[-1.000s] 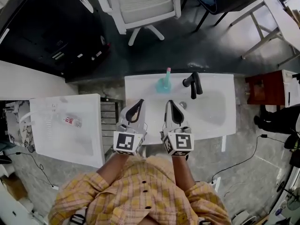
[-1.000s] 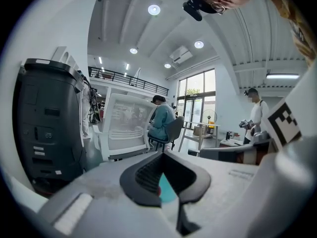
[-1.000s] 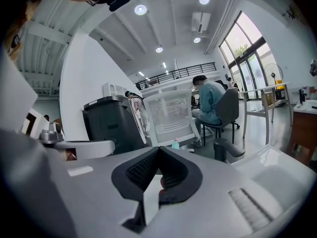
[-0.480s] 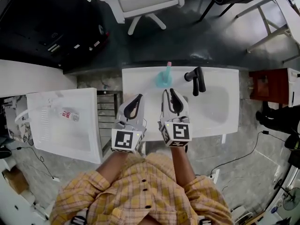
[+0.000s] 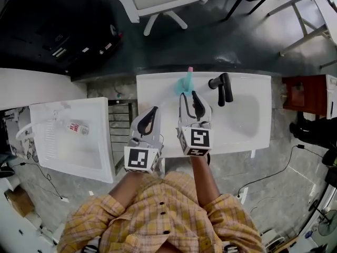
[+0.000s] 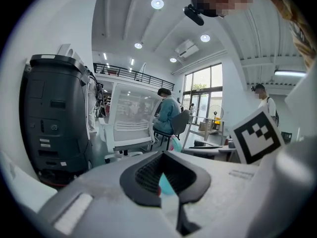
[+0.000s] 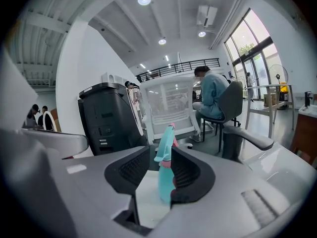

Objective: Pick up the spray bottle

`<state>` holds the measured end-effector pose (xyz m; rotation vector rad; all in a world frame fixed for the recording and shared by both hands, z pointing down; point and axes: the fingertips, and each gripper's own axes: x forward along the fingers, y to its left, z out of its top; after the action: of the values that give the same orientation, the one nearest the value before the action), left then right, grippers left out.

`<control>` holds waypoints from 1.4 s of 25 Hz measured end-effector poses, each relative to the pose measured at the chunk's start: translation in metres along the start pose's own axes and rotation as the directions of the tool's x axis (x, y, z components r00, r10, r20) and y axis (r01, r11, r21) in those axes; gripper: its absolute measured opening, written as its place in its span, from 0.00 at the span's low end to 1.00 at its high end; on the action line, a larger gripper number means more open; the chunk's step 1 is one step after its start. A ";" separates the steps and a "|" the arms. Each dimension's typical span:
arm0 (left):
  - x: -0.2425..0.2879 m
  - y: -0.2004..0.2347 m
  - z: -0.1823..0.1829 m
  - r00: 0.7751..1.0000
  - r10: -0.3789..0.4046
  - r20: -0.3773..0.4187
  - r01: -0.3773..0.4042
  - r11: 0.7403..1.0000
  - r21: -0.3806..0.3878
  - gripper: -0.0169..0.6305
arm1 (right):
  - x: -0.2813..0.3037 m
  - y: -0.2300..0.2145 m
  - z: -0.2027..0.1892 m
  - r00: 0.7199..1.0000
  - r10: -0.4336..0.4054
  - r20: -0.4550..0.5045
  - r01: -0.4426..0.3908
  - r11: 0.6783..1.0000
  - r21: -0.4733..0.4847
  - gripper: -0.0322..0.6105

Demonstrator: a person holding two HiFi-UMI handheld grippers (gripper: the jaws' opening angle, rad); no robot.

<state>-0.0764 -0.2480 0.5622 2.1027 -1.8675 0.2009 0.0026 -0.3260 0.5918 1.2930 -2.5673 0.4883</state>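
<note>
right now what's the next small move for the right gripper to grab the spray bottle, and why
Probably ease the right gripper a little forward so its jaws straddle the spray bottle. The jaws are opening, and the bottle stands upright just ahead, lined up with the gap, with neither pad pressing on it.

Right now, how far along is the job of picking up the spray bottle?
Done: the right gripper is lined up with the spray bottle, which shows in the gap between its jaws. In hand: those jaws are opening, not yet pressing it. Left: close and lift; the bottle stands on the sink top. The left gripper is shut.
</note>
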 end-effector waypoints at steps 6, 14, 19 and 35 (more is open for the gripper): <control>-0.001 0.000 -0.008 1.000 0.005 -0.015 -0.005 1.000 -0.005 0.02 | 0.012 -0.003 -0.003 1.000 -0.009 -0.008 0.009 1.000 -0.002 0.27; -0.001 -0.001 -0.012 1.000 0.002 -0.024 -0.002 1.000 -0.010 0.02 | 0.028 -0.002 -0.001 0.999 -0.040 -0.007 0.039 0.995 -0.087 0.27; 0.000 0.001 -0.011 1.000 0.007 -0.019 -0.007 1.000 -0.017 0.02 | 0.037 -0.007 -0.005 0.998 -0.063 -0.016 0.061 0.991 -0.119 0.26; 0.000 0.005 -0.003 1.000 0.000 0.001 0.000 1.000 -0.012 0.02 | 0.033 -0.013 0.004 0.998 -0.057 -0.007 0.055 0.988 -0.147 0.19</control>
<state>-0.0811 -0.2477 0.5661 2.0949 -1.8652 0.1873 -0.0066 -0.3593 0.6021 1.3033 -2.4975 0.2894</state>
